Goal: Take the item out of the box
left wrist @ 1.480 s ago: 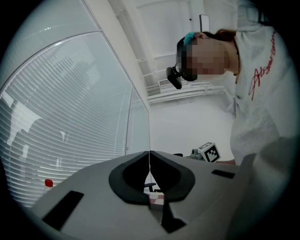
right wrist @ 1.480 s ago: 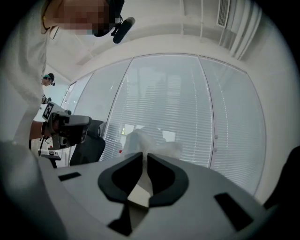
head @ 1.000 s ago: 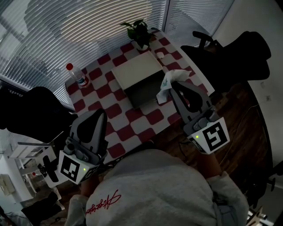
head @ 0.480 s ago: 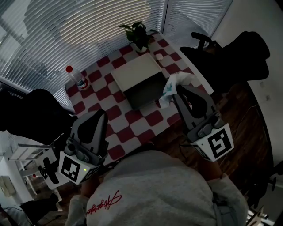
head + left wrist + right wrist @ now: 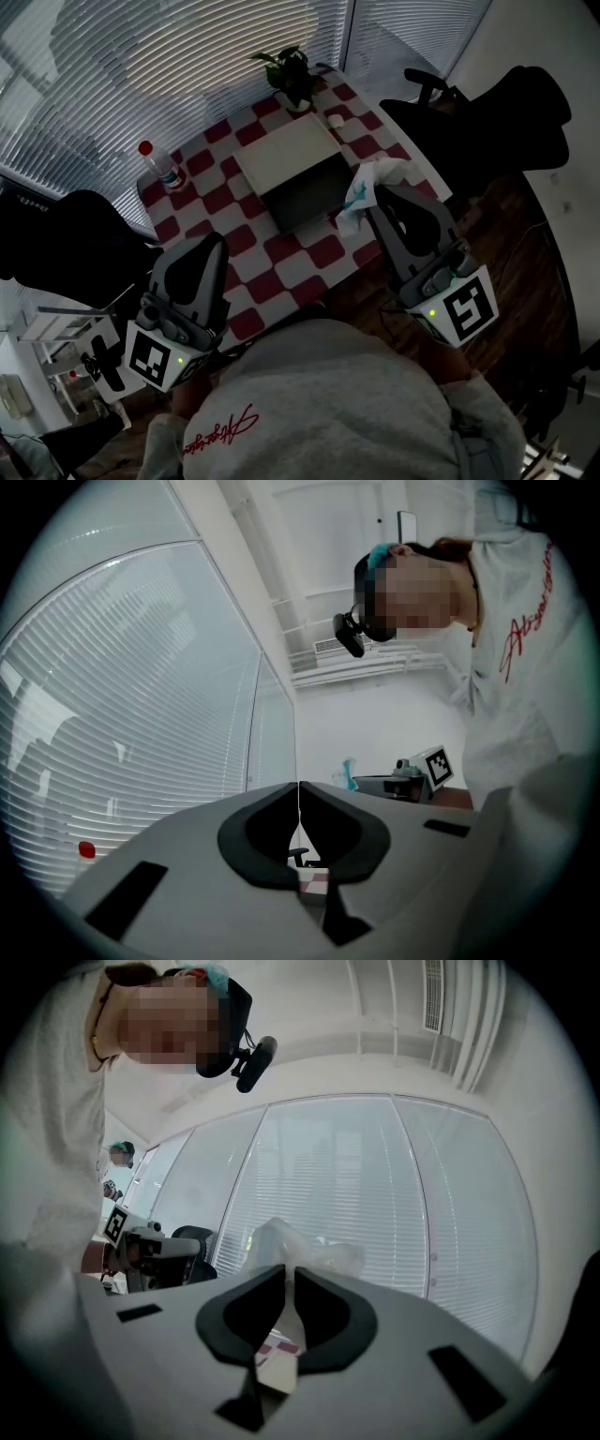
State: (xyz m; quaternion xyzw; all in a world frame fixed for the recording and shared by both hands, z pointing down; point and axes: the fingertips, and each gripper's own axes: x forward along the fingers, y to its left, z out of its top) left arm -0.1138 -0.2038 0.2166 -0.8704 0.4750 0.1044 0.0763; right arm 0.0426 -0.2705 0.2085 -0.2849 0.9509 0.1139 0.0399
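Note:
An open box (image 5: 305,192) with its pale lid (image 5: 281,150) folded back sits on the red-and-white checked table (image 5: 220,197). My right gripper (image 5: 367,199) is shut on a crumpled white plastic-wrapped item (image 5: 364,187) with teal print, held above the table's right edge beside the box. In the right gripper view the item (image 5: 300,1246) bulges above the closed jaws of the right gripper (image 5: 287,1274). My left gripper (image 5: 214,246) hangs off the table's near-left corner, shut and empty; in its own view the left gripper (image 5: 299,794) shows its jaws meeting.
A potted plant (image 5: 292,70) stands at the table's far end, and a small white cup (image 5: 336,120) sits near it. A clear bottle with a red cap (image 5: 161,164) is at the left edge. Black office chairs (image 5: 497,122) stand right and left of the table.
My right gripper has lifted the wrapped item slightly and drawn it right, away from the box opening. The left gripper has stayed put.

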